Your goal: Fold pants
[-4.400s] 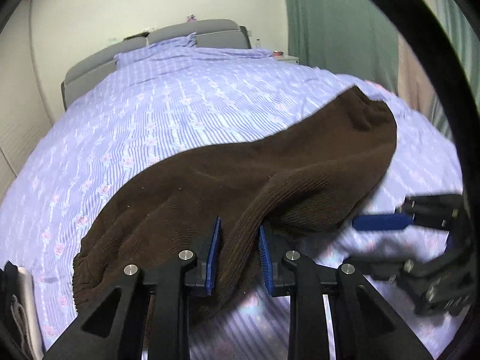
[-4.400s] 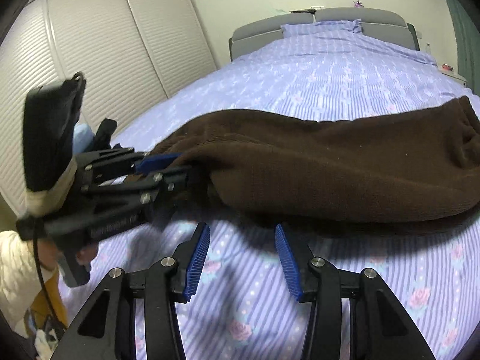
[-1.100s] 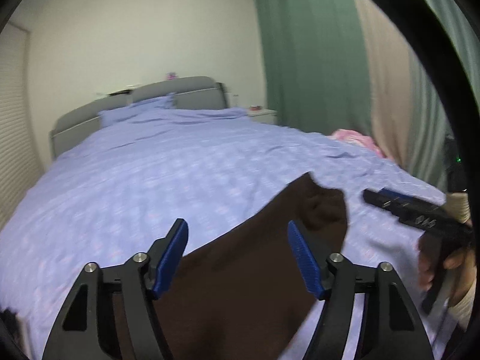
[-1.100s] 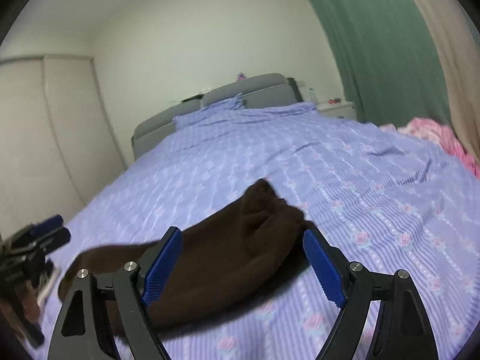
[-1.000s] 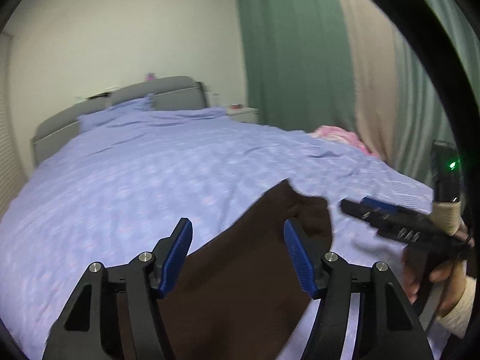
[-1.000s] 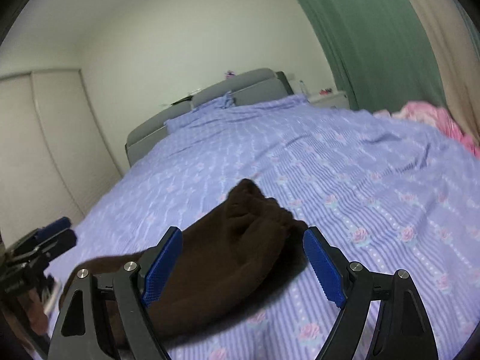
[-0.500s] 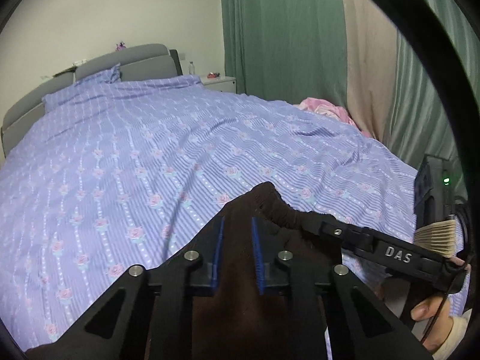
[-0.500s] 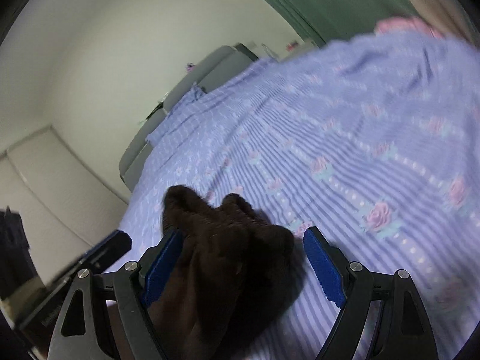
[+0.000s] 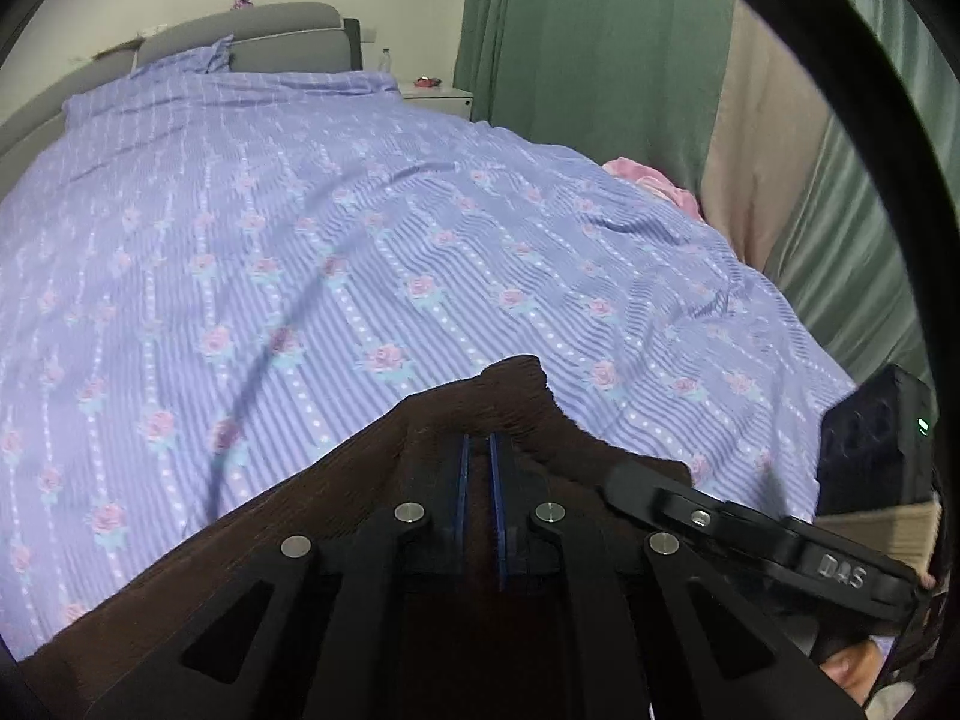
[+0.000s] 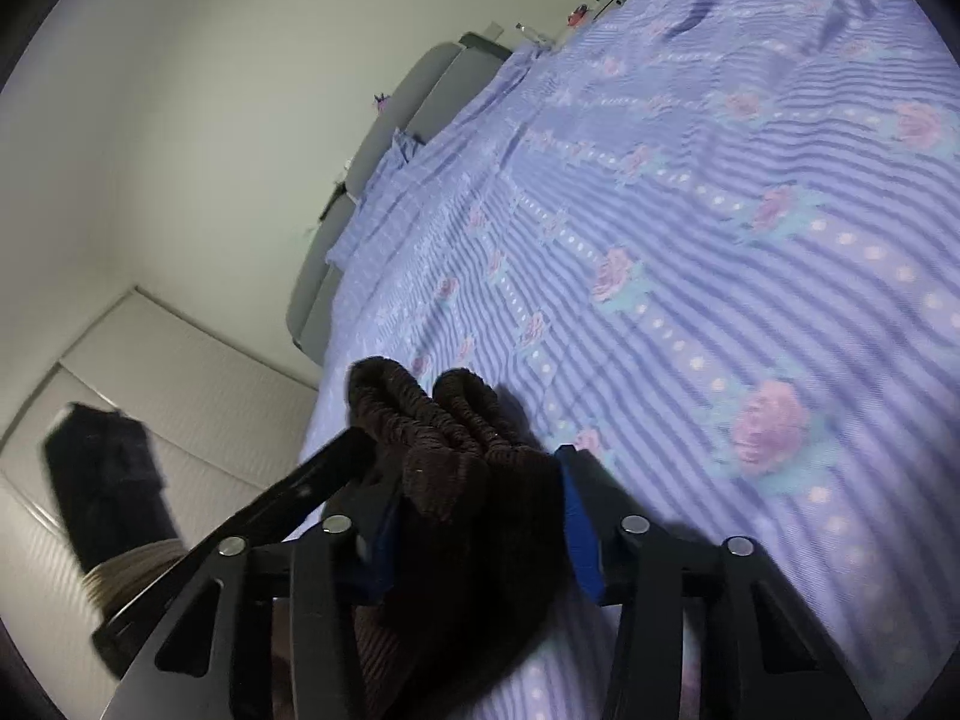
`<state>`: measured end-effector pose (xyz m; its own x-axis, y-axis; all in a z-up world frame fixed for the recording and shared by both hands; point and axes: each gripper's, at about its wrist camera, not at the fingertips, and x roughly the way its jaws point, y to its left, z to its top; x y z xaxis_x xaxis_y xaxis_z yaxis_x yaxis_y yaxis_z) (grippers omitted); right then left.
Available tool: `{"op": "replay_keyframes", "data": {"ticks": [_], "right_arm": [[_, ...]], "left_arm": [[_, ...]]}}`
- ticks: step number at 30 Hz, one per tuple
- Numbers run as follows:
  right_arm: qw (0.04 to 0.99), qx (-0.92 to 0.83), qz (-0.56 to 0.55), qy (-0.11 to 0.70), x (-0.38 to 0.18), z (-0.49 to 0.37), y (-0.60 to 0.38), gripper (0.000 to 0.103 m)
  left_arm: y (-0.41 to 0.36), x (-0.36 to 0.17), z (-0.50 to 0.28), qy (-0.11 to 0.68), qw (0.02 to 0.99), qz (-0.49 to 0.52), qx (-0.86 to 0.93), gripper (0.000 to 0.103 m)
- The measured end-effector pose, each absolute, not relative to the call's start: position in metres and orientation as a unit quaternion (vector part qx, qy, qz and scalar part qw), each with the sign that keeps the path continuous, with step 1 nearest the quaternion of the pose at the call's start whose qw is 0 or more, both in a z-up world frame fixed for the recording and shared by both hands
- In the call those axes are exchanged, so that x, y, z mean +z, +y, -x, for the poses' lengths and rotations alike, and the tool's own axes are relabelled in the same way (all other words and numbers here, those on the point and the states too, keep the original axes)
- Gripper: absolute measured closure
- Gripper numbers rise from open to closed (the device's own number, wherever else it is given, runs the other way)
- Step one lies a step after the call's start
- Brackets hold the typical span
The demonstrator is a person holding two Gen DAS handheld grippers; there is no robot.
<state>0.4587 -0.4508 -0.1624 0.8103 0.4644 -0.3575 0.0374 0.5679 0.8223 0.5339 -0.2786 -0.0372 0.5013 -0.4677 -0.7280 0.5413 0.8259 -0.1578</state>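
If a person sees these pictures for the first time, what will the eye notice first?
First, the dark brown pants at the near edge of the lilac rose-striped bedspread, with both grippers' jaws on one bunched end. Then the green curtain at the right of the left wrist view.

Bed [image 9: 360,228] in lilac rose-striped cover, brown pants [image 9: 360,510] atop.

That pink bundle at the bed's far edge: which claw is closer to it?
Right. The right claw comes in from the side of the pink bundle, gripping the brown pants. The left claw pinches them on the side farther from it.
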Motion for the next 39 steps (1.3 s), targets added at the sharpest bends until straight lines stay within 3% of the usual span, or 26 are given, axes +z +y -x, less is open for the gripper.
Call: {"op": "replay_keyframes", "data": {"ticks": [6,10,20,22,24,26,31,34,35,36,39], "right_arm": [[0.884,0.083,-0.363,0.284,-0.150,-0.450,-0.435,0.060],[0.870,0.094,-0.380,0.300,-0.158,-0.463,-0.438,0.059],[0.846,0.102,-0.396,0.341,-0.168,-0.483,-0.437,0.043],[0.849,0.102,-0.389,0.343,-0.168,-0.486,-0.434,0.045],[0.850,0.101,-0.387,0.343,-0.169,-0.488,-0.433,0.055],[0.849,0.098,-0.393,0.339,-0.168,-0.485,-0.435,0.059],[0.865,0.083,-0.365,0.335,-0.153,-0.475,-0.428,0.060],[0.880,0.082,-0.339,0.322,-0.132,-0.464,-0.421,0.060],[0.889,0.080,-0.323,0.316,-0.121,-0.460,-0.415,0.060],[0.894,0.078,-0.311,0.312,-0.113,-0.457,-0.412,0.060],[0.916,0.071,-0.262,0.297,-0.082,-0.444,-0.394,0.060]], "left_arm": [[-0.295,-0.064,-0.550,0.449,0.857,-0.047,-0.249,0.099],[-0.292,-0.076,-0.558,0.459,0.856,-0.034,-0.235,0.099],[-0.290,-0.082,-0.558,0.453,0.862,-0.035,-0.227,0.099],[-0.288,-0.082,-0.559,0.455,0.861,-0.030,-0.227,0.099],[-0.288,-0.084,-0.560,0.456,0.860,-0.029,-0.227,0.099],[-0.291,-0.084,-0.559,0.455,0.860,-0.031,-0.229,0.099],[-0.278,-0.062,-0.546,0.445,0.863,-0.002,-0.238,0.099],[-0.256,-0.036,-0.530,0.433,0.866,0.028,-0.250,0.064],[-0.248,-0.025,-0.522,0.426,0.873,0.026,-0.235,0.041],[-0.239,-0.015,-0.513,0.416,0.882,0.023,-0.219,0.038],[-0.203,0.011,-0.480,0.407,0.895,0.004,-0.184,0.039]]}}
